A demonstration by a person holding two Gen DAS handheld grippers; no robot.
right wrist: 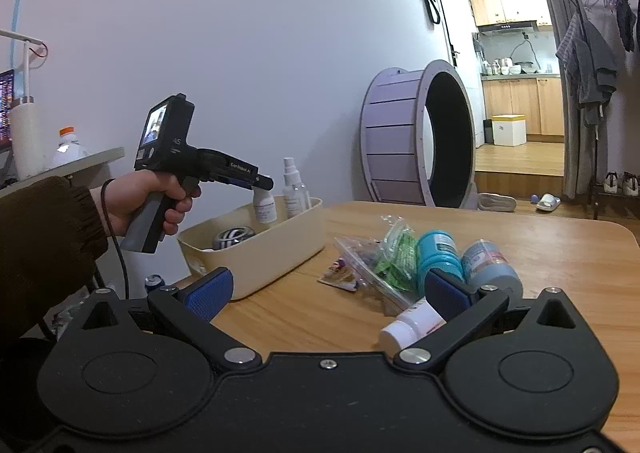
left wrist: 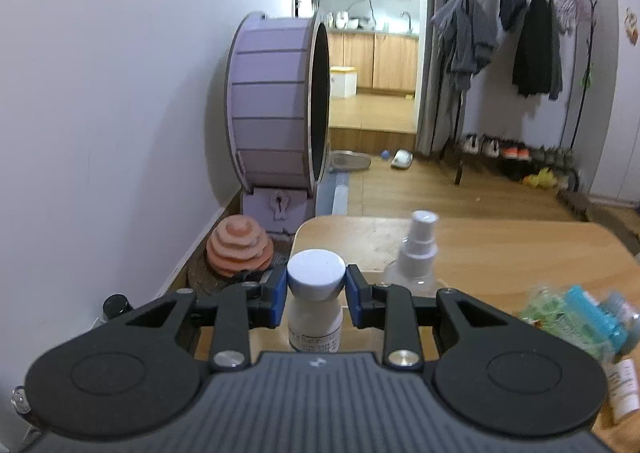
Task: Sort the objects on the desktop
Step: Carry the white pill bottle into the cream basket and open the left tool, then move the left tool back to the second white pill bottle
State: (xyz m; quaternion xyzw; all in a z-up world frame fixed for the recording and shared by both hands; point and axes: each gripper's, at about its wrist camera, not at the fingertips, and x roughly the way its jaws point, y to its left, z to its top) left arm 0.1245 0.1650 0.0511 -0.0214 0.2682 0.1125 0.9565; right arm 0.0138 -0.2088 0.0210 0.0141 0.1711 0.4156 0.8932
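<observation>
My left gripper [left wrist: 316, 287] is shut on the cap of a small white bottle [left wrist: 315, 317], which hangs upright. In the right wrist view a person's hand holds that left gripper [right wrist: 262, 186], and the small white bottle [right wrist: 265, 210] hangs over the far end of a cream bin [right wrist: 260, 257]. A clear spray bottle [right wrist: 295, 189] stands in the bin just beside it. My right gripper [right wrist: 328, 293] is open, low over the wooden table [right wrist: 540, 253], with nothing between its pads. A white tube [right wrist: 412, 323] lies by its right finger.
A striped round object [right wrist: 233, 237] lies in the bin. On the table lie plastic bags [right wrist: 360, 265], a green packet [right wrist: 394, 257], a teal bottle [right wrist: 438, 253] and a pale blue bottle [right wrist: 490, 267]. A purple wheel [right wrist: 416, 137] stands beyond the table.
</observation>
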